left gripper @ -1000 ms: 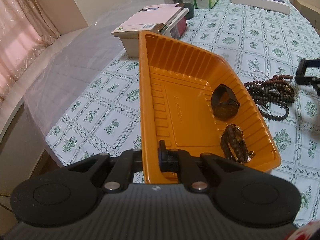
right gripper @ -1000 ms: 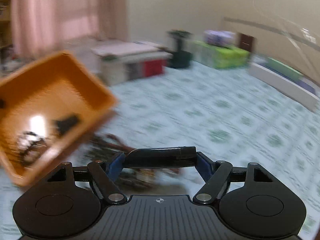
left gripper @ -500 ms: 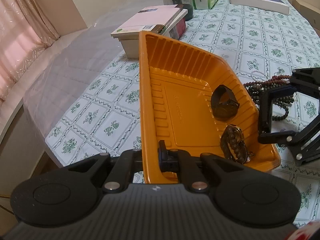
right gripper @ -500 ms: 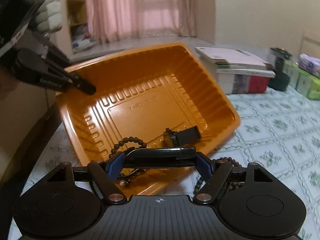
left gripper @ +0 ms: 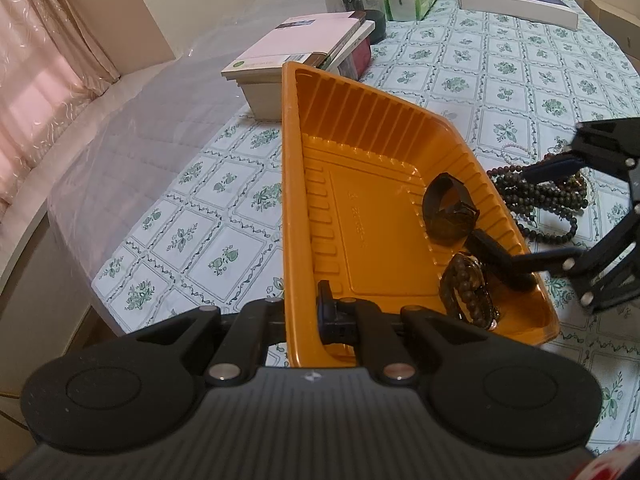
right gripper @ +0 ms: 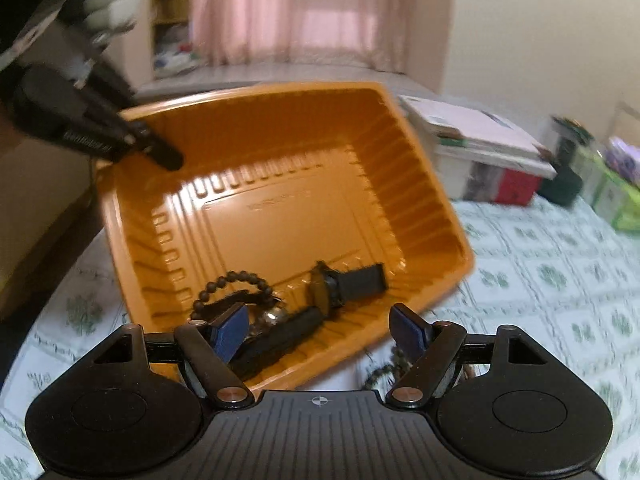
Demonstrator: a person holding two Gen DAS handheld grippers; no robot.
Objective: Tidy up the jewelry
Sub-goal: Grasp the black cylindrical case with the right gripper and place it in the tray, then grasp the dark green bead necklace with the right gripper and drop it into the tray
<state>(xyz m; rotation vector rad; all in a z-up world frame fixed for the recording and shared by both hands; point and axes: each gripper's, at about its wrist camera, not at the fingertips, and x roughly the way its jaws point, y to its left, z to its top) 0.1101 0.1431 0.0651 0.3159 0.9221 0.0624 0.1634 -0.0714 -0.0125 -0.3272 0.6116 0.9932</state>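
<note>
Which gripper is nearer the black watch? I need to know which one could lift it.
Right. The right gripper has one finger reaching into the tray beside the black watch; the left gripper clamps the tray's near wall.

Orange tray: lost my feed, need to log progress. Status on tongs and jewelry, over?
Left tongs shut on orange tray rim, tray tilted. Right tongs open, empty, straddling its near rim. Watch, bead bracelet inside; bead necklace on tablecloth.

Soft daylight filters through pink curtains (left gripper: 36,80), leaving both views evenly lit but somewhat dim and warm. The left wrist view is sharp, with strong fisheye bending at its edges and dark corners. The right wrist view is motion-blurred, worst toward its right side. A bright glare patch sits on the orange tray (right gripper: 208,188) floor. Shadows are faint and diffuse.
</note>
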